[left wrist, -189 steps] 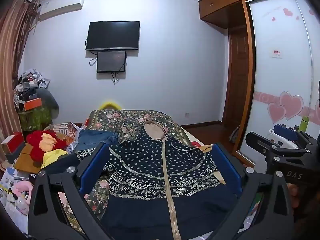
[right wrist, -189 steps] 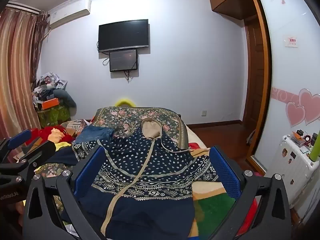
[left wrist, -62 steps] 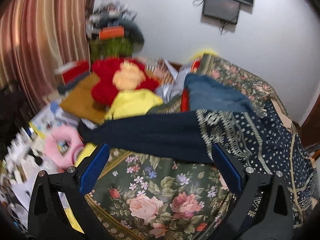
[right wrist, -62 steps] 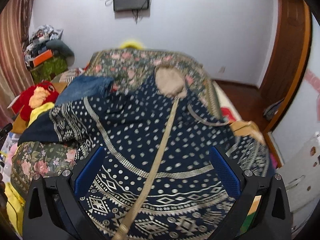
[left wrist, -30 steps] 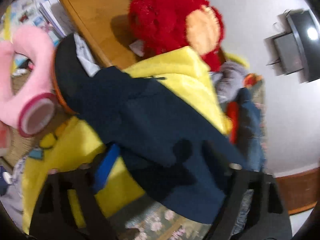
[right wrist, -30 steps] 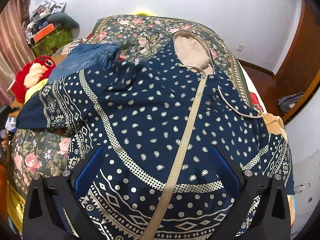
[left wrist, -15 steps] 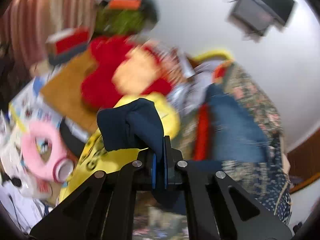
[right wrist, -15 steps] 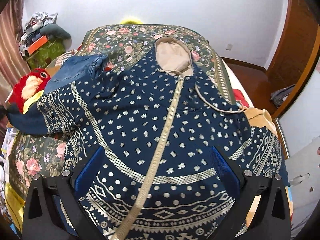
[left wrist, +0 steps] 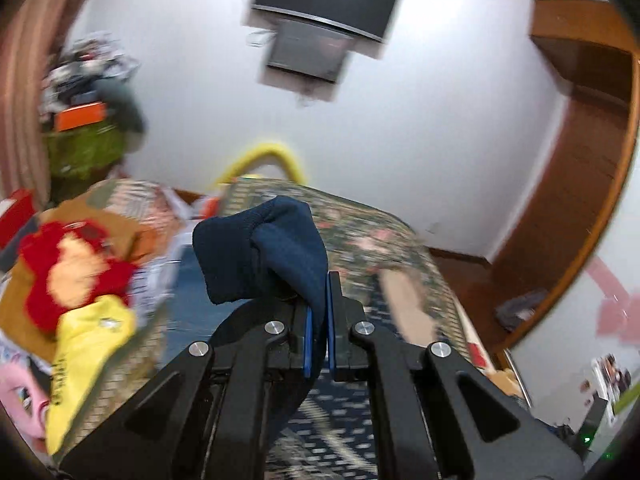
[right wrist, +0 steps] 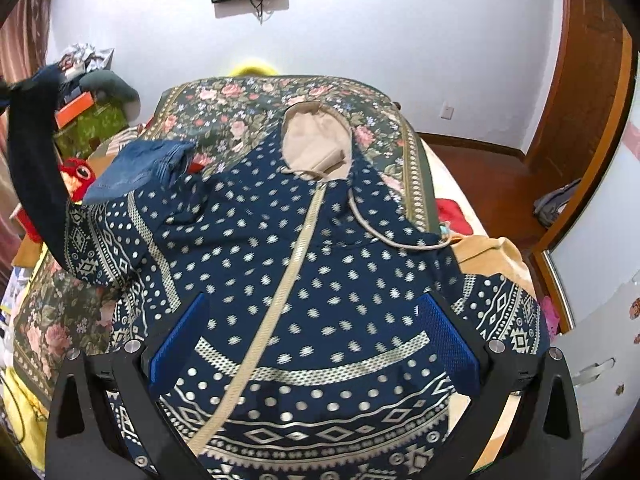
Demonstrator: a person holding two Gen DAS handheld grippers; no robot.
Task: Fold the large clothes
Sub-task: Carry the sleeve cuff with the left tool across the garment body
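Left wrist view: the left gripper [left wrist: 317, 330], wide open two seconds ago, is now clamped on the sleeve [left wrist: 264, 252] cuff and has lifted it, so the first fold inward can begin

Right wrist view: the right gripper [right wrist: 312, 344] hangs wide open, holding nothing, over the hoodie [right wrist: 320, 280] spread on the bed [right wrist: 224, 104]; the raised sleeve is far to its left. No containers are involved

Navy hoodie [right wrist: 304, 264] with silver dots; floral bedspread [right wrist: 248, 108].
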